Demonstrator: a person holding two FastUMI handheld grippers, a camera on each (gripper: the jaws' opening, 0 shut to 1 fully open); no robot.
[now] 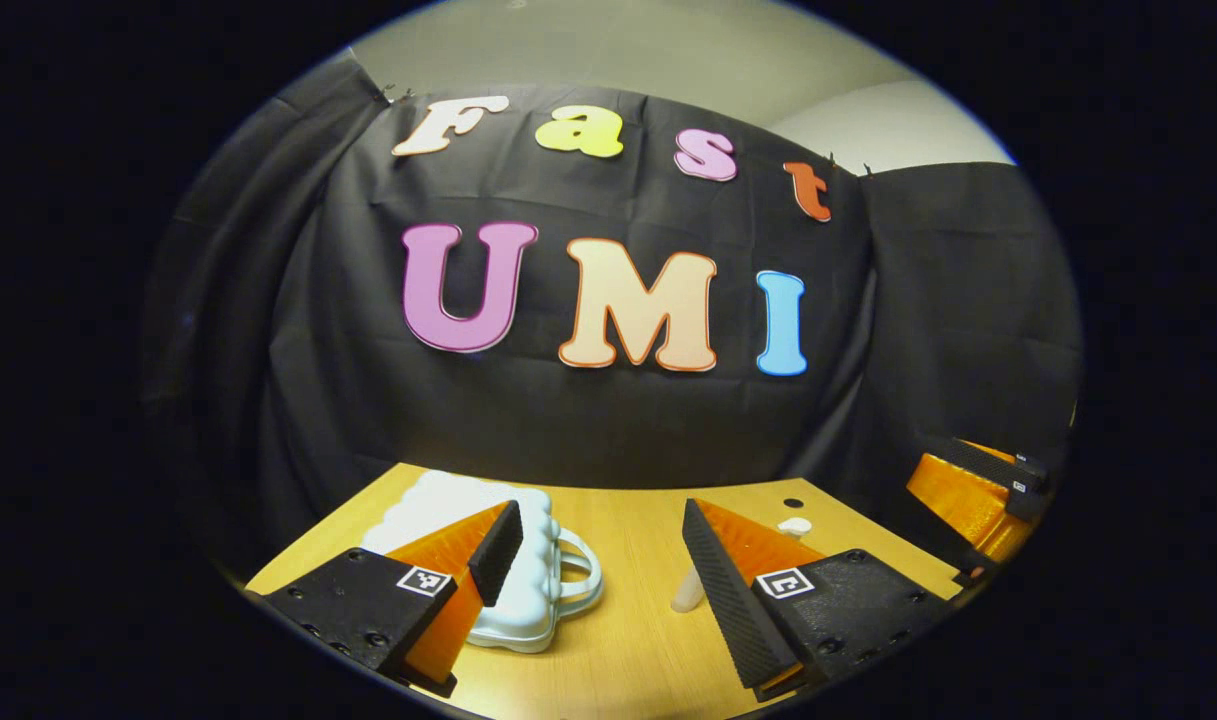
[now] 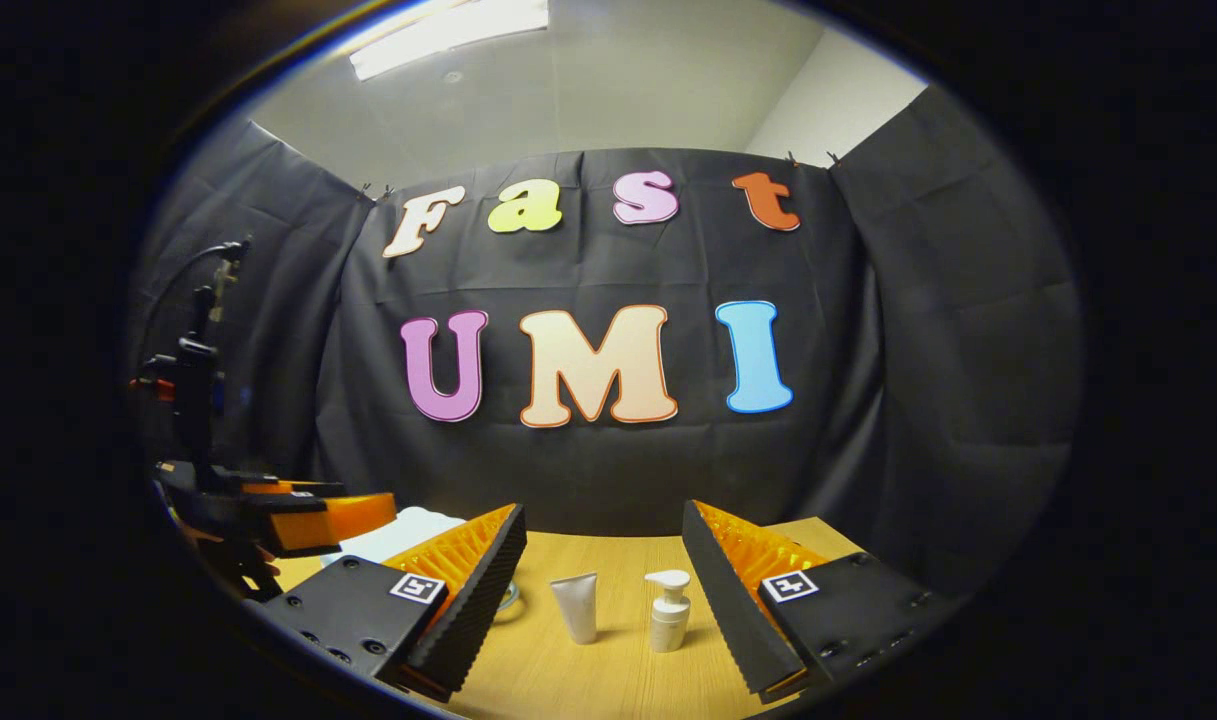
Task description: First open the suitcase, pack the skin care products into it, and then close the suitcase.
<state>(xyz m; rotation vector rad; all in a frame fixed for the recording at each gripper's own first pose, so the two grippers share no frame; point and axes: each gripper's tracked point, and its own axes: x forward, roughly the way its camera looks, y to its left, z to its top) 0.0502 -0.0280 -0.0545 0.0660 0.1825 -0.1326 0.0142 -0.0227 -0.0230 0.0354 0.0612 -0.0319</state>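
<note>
A closed pale-blue suitcase [image 1: 488, 560] lies on the wooden bench [image 1: 618, 640] at lower left of the left gripper view, handle toward centre, partly behind the left gripper [image 1: 600, 562], whose jaws stand wide apart and hold nothing. In the right gripper view, the right gripper [image 2: 602, 572] is likewise spread and empty, framing a white tube [image 2: 576, 607] and a pump bottle [image 2: 669, 610] standing just beside each other. What seems to be that pump bottle peeks past a finger at lower right of the left gripper view.

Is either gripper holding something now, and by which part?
Nothing is held. The left gripper and right gripper are both open, above the table.
</note>
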